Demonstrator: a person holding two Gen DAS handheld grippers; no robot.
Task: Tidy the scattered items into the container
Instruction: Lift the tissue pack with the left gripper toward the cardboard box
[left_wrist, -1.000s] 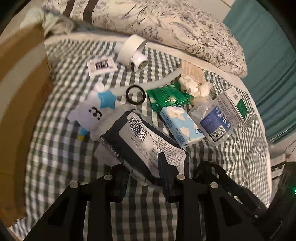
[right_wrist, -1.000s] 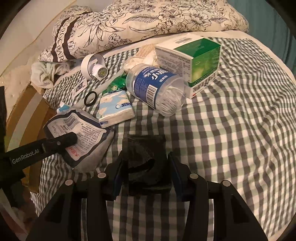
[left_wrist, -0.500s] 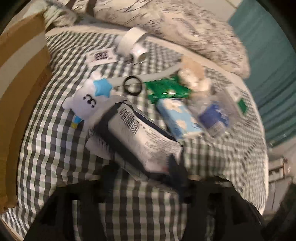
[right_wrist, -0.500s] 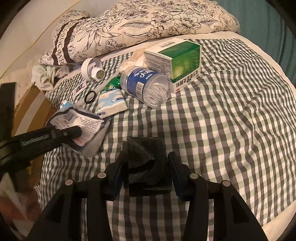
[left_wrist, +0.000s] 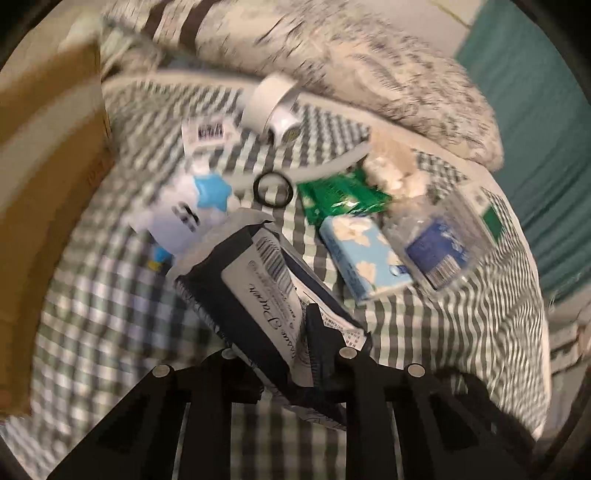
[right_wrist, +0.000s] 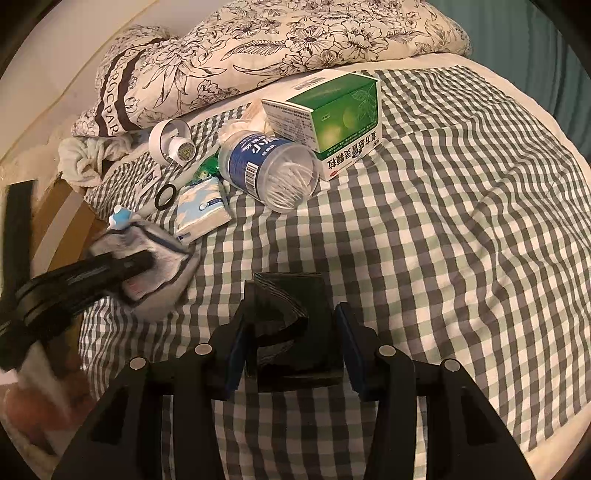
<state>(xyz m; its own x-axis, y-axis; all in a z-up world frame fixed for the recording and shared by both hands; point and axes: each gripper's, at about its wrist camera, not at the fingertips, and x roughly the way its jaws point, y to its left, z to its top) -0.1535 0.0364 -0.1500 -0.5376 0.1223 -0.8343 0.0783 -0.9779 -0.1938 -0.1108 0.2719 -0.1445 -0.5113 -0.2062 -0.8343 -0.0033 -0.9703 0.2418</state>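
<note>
We are closing the left gripper (left_wrist: 291, 350) on the near end of the pouch (left_wrist: 258, 291), which is lying on the bed (right_wrist: 443, 240) beside the box (left_wrist: 44, 184); it is looking soft, light and floppy, so we are taking it by the sealed edge; the right gripper (right_wrist: 291, 350) is holding a stiff black block (right_wrist: 291, 332) partway open; open bedding is lying to the right, clutter crowding ahead

Pillows (right_wrist: 280, 48): 1
Boxes (right_wrist: 332, 122): 1
Jars (right_wrist: 266, 170): 1
Tissue packs (right_wrist: 201, 212): 1
Black rings (right_wrist: 165, 196): 1
Plush toys (left_wrist: 181, 218): 1
Pouches (left_wrist: 258, 295): 1
Green packets (left_wrist: 340, 199): 1
</note>
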